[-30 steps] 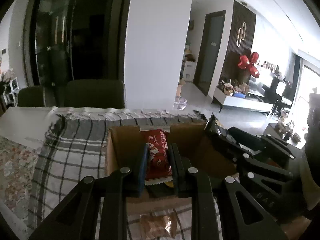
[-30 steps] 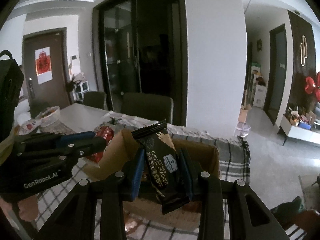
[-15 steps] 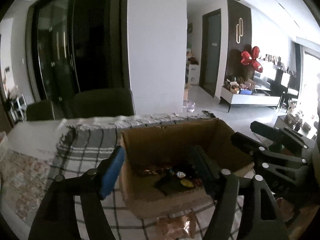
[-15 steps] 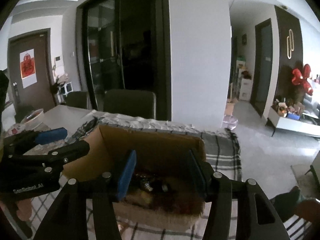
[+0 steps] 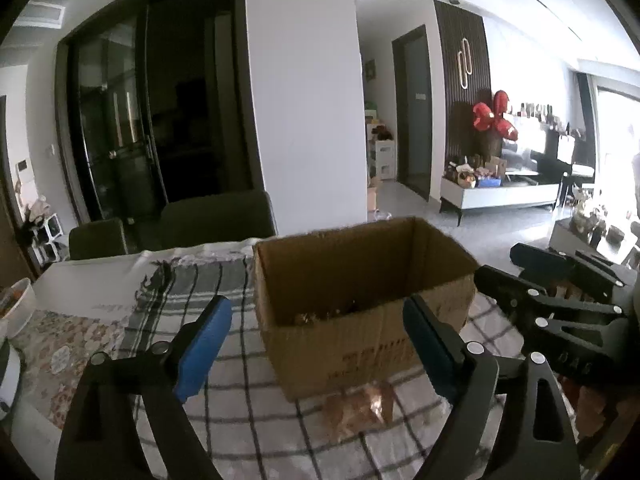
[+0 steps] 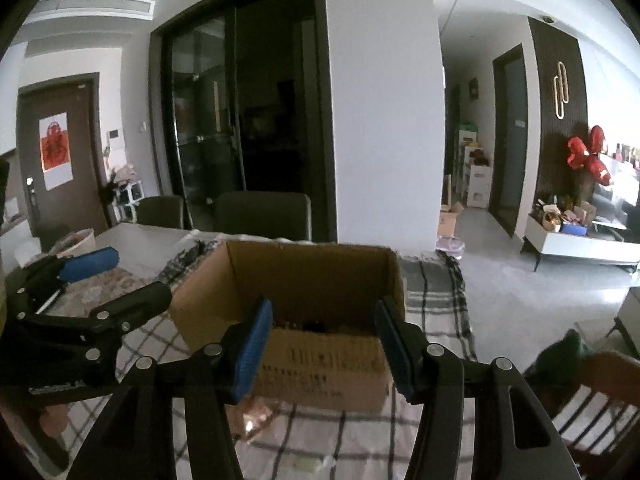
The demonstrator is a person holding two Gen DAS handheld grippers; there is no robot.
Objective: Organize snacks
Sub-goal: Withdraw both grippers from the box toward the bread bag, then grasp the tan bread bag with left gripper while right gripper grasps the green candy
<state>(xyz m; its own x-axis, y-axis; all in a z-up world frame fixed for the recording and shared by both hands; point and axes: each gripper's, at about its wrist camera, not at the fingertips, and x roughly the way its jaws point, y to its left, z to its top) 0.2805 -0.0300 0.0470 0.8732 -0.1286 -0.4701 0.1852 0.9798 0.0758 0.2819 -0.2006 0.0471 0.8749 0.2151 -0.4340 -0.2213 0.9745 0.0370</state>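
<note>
Left wrist view is showing the left claw (image 5: 316,344) spread wide and holding nothing, hovering level just short of the cardboard box (image 5: 360,300) on the checked counter (image 5: 240,360); some snacks are lying inside, while one orange packet (image 5: 360,404) is waiting in front of the box. Right wrist view is showing the right claw (image 6: 324,352) also gaping wide and carrying nothing, pointing into the box, with that packet (image 6: 256,416) lying below its fingers.

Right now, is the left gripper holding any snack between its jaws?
No, the left gripper has its jaws wide apart with nothing between them, in front of the cardboard box.
</note>
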